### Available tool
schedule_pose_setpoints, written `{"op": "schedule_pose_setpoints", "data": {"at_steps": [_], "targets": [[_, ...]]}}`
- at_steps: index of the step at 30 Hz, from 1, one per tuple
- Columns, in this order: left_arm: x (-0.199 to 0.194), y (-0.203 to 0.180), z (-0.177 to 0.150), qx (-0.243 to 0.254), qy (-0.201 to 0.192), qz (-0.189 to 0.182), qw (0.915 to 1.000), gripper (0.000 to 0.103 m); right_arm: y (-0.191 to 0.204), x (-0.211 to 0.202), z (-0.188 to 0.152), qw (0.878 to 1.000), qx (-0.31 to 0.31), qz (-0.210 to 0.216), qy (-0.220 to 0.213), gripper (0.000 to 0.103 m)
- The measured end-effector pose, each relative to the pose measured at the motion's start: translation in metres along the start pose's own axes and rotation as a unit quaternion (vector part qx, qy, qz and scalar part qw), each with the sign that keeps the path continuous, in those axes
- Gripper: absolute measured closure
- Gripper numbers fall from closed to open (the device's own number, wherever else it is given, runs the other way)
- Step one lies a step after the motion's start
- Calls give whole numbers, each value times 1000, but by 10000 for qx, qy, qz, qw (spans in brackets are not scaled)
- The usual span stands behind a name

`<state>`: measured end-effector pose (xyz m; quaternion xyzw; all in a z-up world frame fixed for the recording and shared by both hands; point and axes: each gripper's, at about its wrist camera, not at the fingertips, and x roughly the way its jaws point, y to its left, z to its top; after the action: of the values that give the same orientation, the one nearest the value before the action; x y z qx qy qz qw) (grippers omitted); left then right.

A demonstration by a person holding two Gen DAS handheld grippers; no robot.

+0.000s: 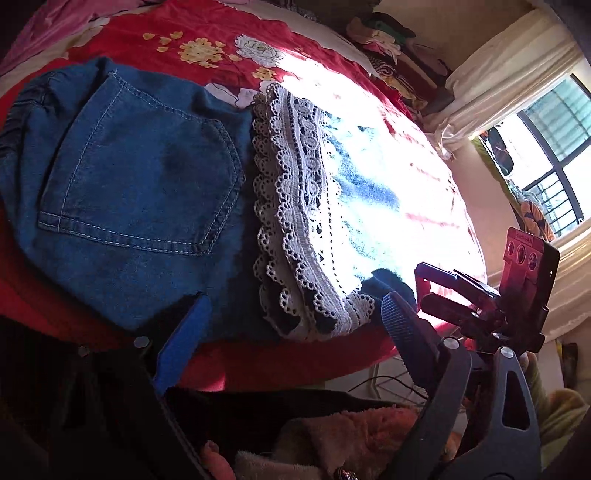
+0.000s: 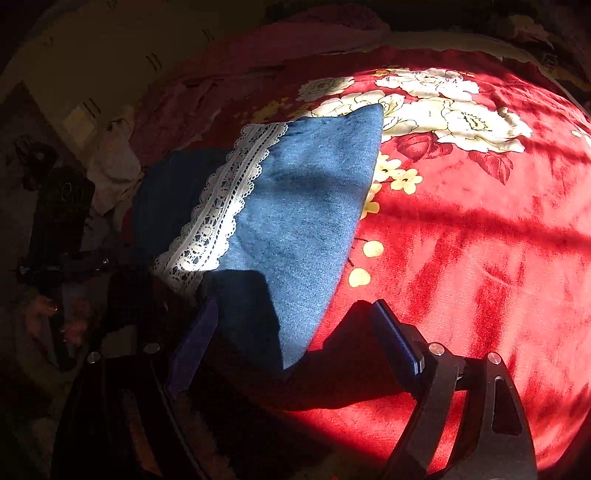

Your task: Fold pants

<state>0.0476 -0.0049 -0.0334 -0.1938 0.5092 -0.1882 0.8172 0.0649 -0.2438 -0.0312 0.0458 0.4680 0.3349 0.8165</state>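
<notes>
Blue denim pants [image 1: 140, 177] lie folded on a red floral blanket [image 1: 229, 22], back pocket up, with a white lace hem [image 1: 295, 221] across them. My left gripper [image 1: 295, 332] is open above the pants' near edge, its blue pads apart and touching nothing. To its right, my right gripper [image 1: 432, 291] hovers by the sunlit leg end. In the right wrist view the denim [image 2: 306, 206] and lace [image 2: 221, 206] taper toward me. The right gripper [image 2: 295, 343] is open, and the cloth's near corner lies between its fingers. The left gripper's body [image 2: 59, 258] is dark at the left.
Clothes are piled [image 1: 388, 48] at the bed's far side, by a curtain [image 1: 509, 74] and a barred window [image 1: 554, 155]. Pink fabric [image 2: 221, 92] lies bunched beyond the pants. Bare red blanket [image 2: 480, 258] stretches to the right. A fluffy pink sleeve [image 1: 351, 432] shows below.
</notes>
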Motion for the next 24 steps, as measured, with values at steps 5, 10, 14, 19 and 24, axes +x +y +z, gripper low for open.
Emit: {"op": "schedule_pose_setpoints", "data": {"at_steps": [5,10,14,19,24], "targets": [[14,-3,-1,-106,92,99,9999,18,5,7,-3,9999,-94,43,41,19],[19,-2,1,-217,42,189,9996,74,13,14,-6,9994,-324,-106,93,18],[5,2,0,-139,-58,105,9998,87,17,12,-6,9988,-458,-159,111,18],[-7,0,-3,160,-155,377,9990,90,17,12,-5,9987,-471,-178,98,18],[5,4,-7,141,53,313,9994,82,17,8,-3,9985,-502,-210,55,18]]}}
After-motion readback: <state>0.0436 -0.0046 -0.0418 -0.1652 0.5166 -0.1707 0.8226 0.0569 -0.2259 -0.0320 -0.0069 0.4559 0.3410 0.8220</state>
